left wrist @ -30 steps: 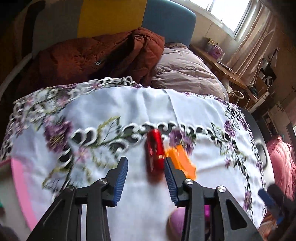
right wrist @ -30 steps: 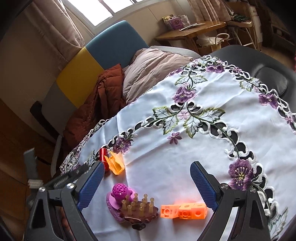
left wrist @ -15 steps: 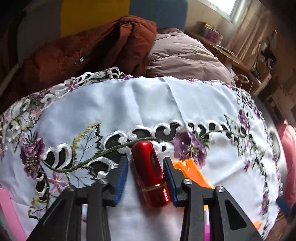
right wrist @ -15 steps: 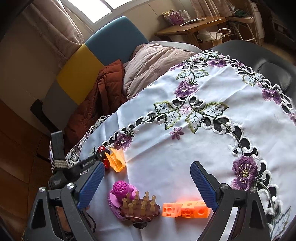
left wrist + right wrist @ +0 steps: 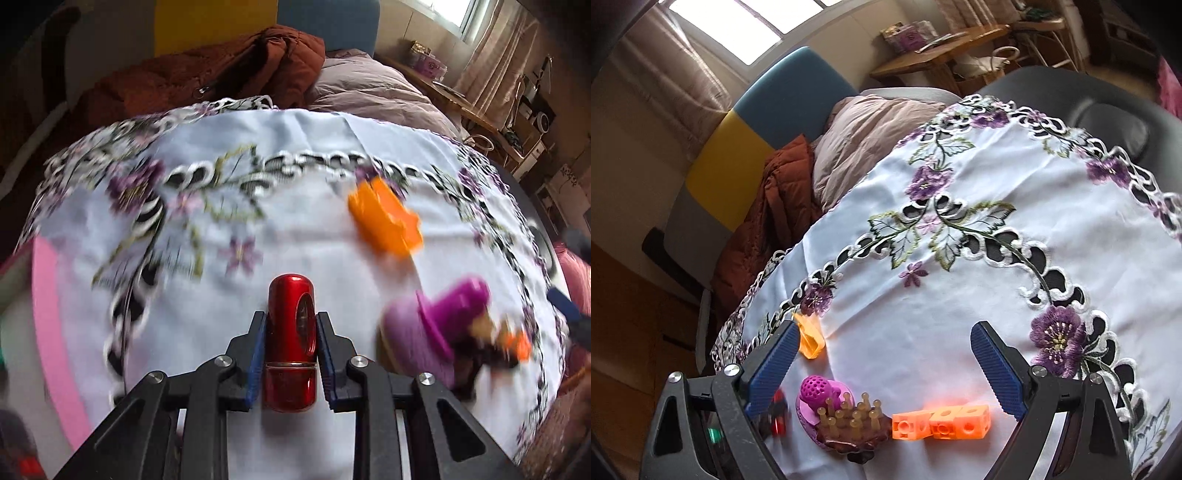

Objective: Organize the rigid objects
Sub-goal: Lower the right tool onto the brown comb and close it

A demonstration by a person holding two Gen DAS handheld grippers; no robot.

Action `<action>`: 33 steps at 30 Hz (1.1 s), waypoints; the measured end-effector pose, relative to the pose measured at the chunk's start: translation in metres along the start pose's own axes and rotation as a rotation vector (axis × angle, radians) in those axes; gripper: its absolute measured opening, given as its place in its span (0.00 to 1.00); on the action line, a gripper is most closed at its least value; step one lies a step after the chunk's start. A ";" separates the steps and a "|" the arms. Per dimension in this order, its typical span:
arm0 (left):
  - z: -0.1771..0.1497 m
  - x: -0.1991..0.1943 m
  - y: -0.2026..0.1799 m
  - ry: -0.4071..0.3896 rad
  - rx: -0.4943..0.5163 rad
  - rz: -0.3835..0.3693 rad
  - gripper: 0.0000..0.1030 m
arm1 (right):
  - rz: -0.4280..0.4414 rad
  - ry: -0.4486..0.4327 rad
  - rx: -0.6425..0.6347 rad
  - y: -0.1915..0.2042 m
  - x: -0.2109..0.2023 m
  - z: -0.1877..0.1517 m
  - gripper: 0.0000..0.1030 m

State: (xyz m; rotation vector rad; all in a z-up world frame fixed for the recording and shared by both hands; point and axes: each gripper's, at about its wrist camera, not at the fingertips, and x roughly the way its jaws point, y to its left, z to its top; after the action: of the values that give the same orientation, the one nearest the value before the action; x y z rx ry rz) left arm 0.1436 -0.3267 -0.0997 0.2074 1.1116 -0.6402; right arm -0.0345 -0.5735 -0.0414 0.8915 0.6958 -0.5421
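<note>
Red glossy cylinder (image 5: 291, 339) at lower centre of the left wrist view, clamped between the closed blue fingers (image 5: 255, 354) of the left gripper (image 5: 291, 325), above the embroidered white tablecloth (image 5: 303, 251), right gripper (image 5: 886, 365) spread wide and empty over the orange blocks (image 5: 940, 421).

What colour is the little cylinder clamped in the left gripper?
Glossy red cylinder with a thin gold band, clearest in the left wrist view.

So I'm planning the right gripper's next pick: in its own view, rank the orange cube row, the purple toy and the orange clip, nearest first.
1. orange cube row, low between the open right gripper fingers.
2. purple toy, lower left.
3. orange clip, farther up the cloth, left.
</note>
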 end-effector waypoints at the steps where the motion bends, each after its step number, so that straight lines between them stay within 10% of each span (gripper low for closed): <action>1: -0.008 -0.004 0.000 0.000 -0.010 -0.013 0.25 | -0.003 0.002 0.007 -0.001 0.000 0.000 0.92; 15: -0.081 -0.034 -0.010 -0.083 0.049 -0.059 0.25 | -0.034 0.157 -0.074 -0.001 0.001 -0.010 0.88; 24: -0.086 -0.036 -0.007 -0.101 0.040 -0.076 0.25 | 0.016 0.302 -0.426 0.057 -0.003 -0.048 0.86; 33: -0.087 -0.037 0.002 -0.095 -0.005 -0.117 0.25 | -0.194 0.356 -0.825 0.095 0.046 -0.083 0.85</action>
State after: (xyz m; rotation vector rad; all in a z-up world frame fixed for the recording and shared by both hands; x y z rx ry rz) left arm 0.0673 -0.2714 -0.1063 0.1070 1.0389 -0.7445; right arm 0.0347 -0.4605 -0.0630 0.1372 1.2190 -0.2179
